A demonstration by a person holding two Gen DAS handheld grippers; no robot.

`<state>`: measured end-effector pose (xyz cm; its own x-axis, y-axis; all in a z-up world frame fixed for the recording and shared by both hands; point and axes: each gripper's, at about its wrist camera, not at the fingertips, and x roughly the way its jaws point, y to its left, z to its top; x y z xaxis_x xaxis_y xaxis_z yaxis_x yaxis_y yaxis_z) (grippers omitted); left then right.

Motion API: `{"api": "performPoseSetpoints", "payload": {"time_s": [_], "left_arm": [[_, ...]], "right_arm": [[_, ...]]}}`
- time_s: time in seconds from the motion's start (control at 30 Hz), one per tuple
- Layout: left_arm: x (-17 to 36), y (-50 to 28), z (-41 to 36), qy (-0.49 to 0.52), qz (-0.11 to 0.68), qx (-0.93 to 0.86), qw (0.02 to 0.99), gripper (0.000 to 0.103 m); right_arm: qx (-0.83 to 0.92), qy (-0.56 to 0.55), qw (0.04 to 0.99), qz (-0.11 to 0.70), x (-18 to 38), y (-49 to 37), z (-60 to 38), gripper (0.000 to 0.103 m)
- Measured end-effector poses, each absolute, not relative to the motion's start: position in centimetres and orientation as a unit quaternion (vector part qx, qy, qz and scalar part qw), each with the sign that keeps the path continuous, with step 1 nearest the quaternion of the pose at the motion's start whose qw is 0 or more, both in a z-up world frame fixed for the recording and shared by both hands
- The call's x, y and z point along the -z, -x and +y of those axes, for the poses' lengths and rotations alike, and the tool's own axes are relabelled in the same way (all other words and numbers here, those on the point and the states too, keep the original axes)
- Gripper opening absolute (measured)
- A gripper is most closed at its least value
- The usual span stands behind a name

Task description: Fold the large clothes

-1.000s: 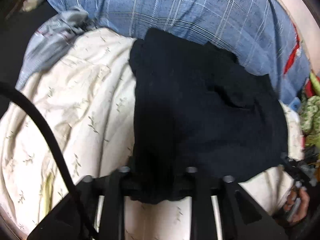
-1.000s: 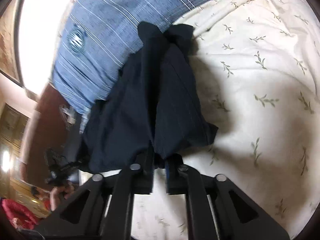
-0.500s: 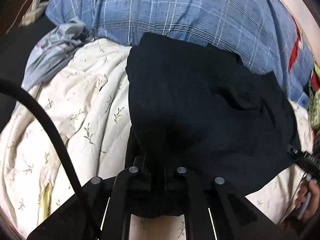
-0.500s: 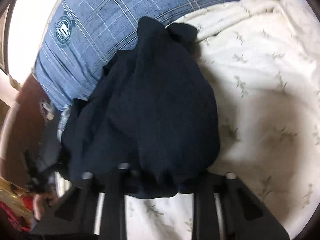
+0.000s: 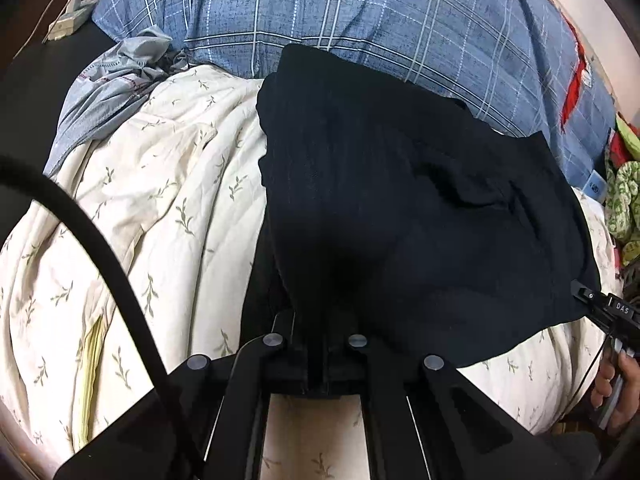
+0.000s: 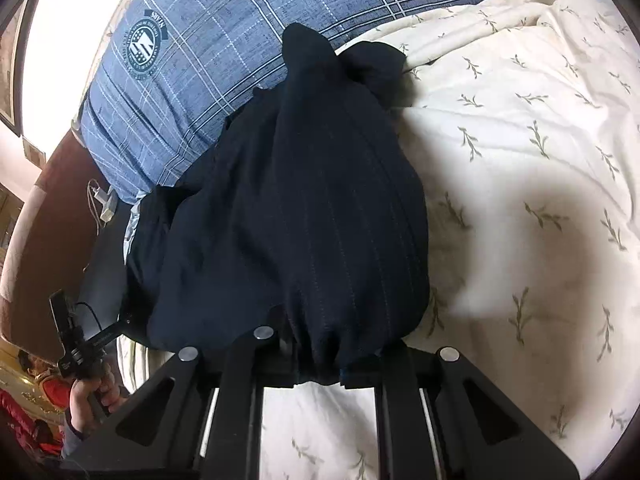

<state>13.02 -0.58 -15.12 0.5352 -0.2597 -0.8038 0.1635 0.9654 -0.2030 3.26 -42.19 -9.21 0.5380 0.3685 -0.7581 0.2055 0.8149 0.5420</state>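
Right tongs (image 6: 320,364) tips buried under dark garment (image 6: 304,208).

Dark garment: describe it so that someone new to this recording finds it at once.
Start at the cream leaf-print quilt over the bed. The dark garment lies on it, its far end against the blue plaid pillow. It is the only near-black cloth, faintly pinstriped.

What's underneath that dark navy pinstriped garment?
The dark navy pinstriped garment lies on a cream leaf-print quilt; its far edge overlaps a blue plaid pillow. Anything else beneath it is covered.
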Motion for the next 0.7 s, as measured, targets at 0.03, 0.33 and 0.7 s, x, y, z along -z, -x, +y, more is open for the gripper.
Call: {"api": "performPoseSetpoints", "payload": {"time_s": [0.03,0.33,0.7], "left_arm": [[15.2,-12.9,-0.6,0.051,0.467,0.121,0.874,0.000],[14.9,-12.8,2.0,0.084,0.471,0.069,0.876,0.059],[11.4,-10.5,6.4,0.110,0.426,0.064,0.896,0.083]], "right_arm": [[-0.051,-0.299,0.824,0.479,9.1,-3.1,-42.1,0.013],[0.016,-0.259,0.826,0.500,8.8,-2.0,-42.7,0.062],[-0.011,0.000,0.903,0.430,-2.9,-1.4,-35.9,0.074]]}}
